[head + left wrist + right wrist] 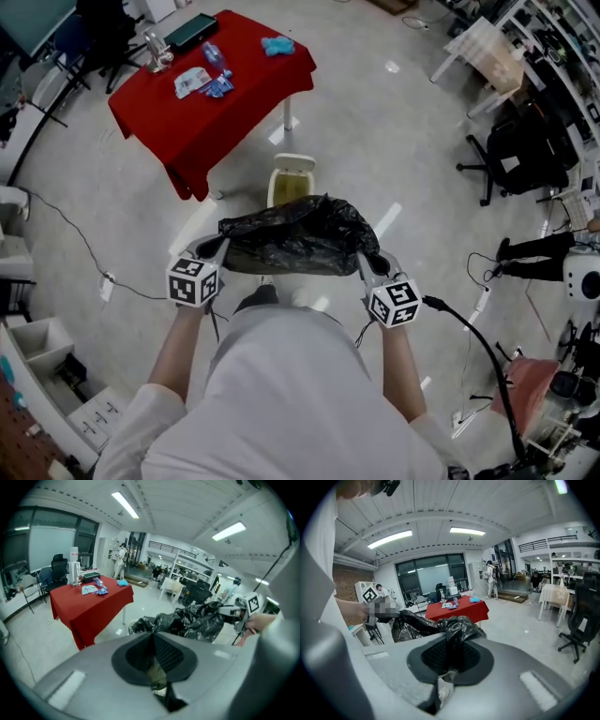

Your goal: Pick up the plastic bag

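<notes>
A crumpled black plastic bag (298,234) hangs stretched between my two grippers, off the floor and in front of the person's body. My left gripper (221,247) is shut on the bag's left edge. At the other edge, my right gripper (366,263) is also shut on it. In the left gripper view the bag (199,619) runs from the closed jaws toward the right gripper (233,613). The right gripper view shows the bag (440,622) bunched into the closed jaws and running left toward the left gripper's marker cube (369,594).
A small white bin (292,178) stands on the floor just beyond the bag. A red-clothed table (234,98) with small items stands at the upper left. A black office chair (514,155) is at the right, a cable (469,333) trails from the right gripper, and white boxes (42,347) sit at the left.
</notes>
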Motion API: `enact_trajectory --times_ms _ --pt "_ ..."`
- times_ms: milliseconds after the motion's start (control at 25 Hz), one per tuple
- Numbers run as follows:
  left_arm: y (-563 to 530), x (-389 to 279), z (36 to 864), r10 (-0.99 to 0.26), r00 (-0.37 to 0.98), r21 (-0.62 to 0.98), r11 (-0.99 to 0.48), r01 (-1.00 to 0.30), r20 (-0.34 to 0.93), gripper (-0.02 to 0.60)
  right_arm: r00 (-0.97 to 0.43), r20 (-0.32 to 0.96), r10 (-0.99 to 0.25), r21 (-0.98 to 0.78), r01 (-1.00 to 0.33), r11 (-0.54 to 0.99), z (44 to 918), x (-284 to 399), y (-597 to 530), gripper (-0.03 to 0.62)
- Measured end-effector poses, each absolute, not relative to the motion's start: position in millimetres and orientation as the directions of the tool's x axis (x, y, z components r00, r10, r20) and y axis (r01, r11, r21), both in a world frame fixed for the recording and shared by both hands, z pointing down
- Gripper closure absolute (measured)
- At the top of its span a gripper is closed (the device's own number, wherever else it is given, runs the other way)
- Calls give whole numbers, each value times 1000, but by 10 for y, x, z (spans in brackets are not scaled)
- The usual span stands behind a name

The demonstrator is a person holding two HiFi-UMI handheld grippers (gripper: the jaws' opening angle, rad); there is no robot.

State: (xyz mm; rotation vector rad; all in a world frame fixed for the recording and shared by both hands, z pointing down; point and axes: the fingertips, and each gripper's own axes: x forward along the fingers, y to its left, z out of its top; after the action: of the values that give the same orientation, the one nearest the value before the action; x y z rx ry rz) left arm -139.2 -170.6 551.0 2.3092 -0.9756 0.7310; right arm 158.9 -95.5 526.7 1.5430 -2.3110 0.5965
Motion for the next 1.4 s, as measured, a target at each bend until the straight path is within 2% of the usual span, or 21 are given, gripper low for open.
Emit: enact_trajectory --times_ms 400,1000,1400 --pt "-993 -1209 5521 -499 572 231 -587 -776 651 574 -429 450 -783 -141 -900 412 5309 1708 -427 591" --pt "-899 -1822 5206 -513 571 197 -609 -768 641 574 -493 402 -772 -132 -865 483 5095 875 -510 592" --pt "-988 -2043 5187 -520 579 212 -601 -771 628 574 -492 397 -775 -117 -865 489 4997 674 -701 592"
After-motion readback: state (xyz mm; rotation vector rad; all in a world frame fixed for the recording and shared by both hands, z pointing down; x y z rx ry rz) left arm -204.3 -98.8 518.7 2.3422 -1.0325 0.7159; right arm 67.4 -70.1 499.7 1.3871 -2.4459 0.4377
